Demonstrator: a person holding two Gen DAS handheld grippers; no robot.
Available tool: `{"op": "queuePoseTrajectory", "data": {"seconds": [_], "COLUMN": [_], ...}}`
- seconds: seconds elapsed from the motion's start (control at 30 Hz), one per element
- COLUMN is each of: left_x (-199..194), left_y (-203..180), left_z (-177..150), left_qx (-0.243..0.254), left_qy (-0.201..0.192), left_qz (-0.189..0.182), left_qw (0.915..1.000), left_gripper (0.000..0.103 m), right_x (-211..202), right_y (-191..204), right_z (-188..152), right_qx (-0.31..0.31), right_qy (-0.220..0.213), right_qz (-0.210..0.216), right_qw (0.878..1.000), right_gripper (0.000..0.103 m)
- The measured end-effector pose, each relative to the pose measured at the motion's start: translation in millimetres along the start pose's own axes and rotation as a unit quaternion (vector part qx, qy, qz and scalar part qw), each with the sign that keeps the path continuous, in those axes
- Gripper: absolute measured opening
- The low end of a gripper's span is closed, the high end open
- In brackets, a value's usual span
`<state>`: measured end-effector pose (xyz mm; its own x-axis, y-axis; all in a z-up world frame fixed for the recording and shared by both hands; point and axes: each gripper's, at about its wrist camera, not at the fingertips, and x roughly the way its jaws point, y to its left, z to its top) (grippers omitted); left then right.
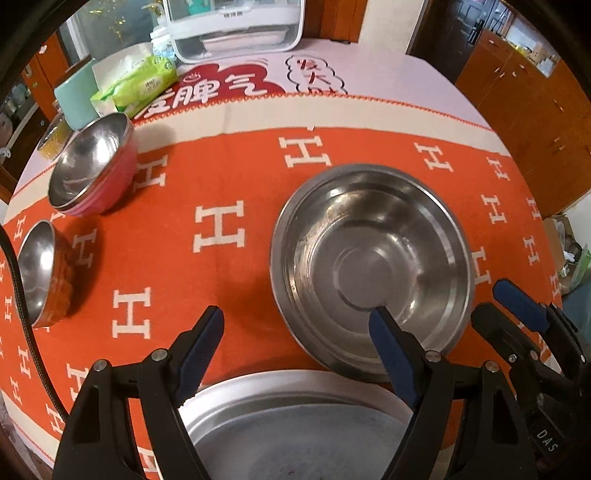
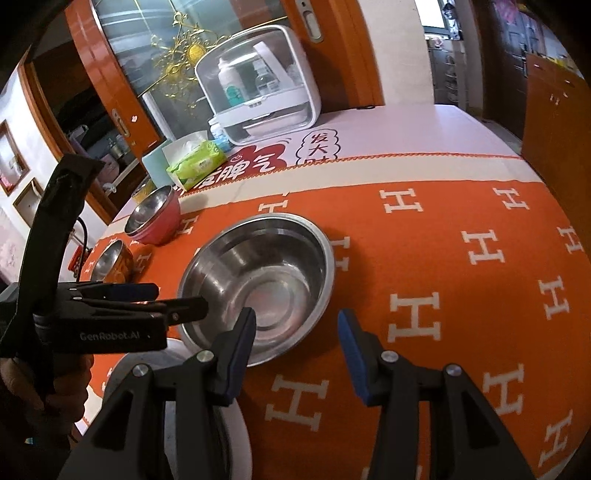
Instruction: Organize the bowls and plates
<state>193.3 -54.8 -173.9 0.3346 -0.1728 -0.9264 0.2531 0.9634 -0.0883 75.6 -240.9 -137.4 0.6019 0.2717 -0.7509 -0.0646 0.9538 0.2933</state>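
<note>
A large steel basin (image 1: 373, 266) sits on the orange cloth; it also shows in the right wrist view (image 2: 258, 284). A flat steel plate on a white plate (image 1: 295, 424) lies at the near edge, under my left gripper (image 1: 295, 325), which is open and empty above the plate's far edge. A pink-sided steel bowl (image 1: 92, 166) and a smaller orange-sided bowl (image 1: 40, 273) stand at the left. My right gripper (image 2: 297, 325) is open and empty, hovering by the basin's near right rim. The left gripper (image 2: 177, 301) shows in the right wrist view, the right gripper (image 1: 513, 299) in the left wrist view.
At the table's far left stand a tissue pack (image 1: 144, 85), a teal cup (image 1: 75, 99) and a white storage box (image 1: 236, 26). The orange patterned cloth (image 2: 461, 295) covers the table to the right. Wooden cabinets (image 1: 535, 110) stand beyond the table's right edge.
</note>
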Motion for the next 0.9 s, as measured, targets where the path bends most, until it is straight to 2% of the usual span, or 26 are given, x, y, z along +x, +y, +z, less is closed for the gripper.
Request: {"op": "queuePoseTrajectory", "data": {"seconds": [0.3,0.43,0.5,0.6,0.8,0.9], "left_x": [21,27,29,31,31,31], "left_y": [3,6,7,9,9,9], "left_z": [5,6,6,7,6,4], "left_qx": [-0.017,-0.026,-0.029,-0.039,-0.045,-0.045], "left_qy": [0.021,0.026,0.028,0.03,0.03,0.029], "left_qz": [-0.01,-0.018,-0.023,-0.034,-0.05,-0.05], "left_qw": [0.9996,0.9992,0.9989,0.9982,0.9973,0.9973], "left_gripper": [0.08,0.073,0.067,0.056,0.023,0.018], "right_x": [24,31,33,33,33,33], "right_y": [-4,-7,-9,-8,-7,-8], "right_z": [0,-1,-1,0,0,0], "right_qx": [-0.002,0.003,0.005,0.001,0.001,0.001], "right_qy": [0.021,0.03,0.032,0.029,0.029,0.029], "right_qz": [0.015,0.013,0.012,0.014,0.013,0.01], "right_qw": [1.0,0.999,0.999,0.999,1.0,1.0], "right_gripper": [0.046,0.035,0.028,0.024,0.024,0.023]}}
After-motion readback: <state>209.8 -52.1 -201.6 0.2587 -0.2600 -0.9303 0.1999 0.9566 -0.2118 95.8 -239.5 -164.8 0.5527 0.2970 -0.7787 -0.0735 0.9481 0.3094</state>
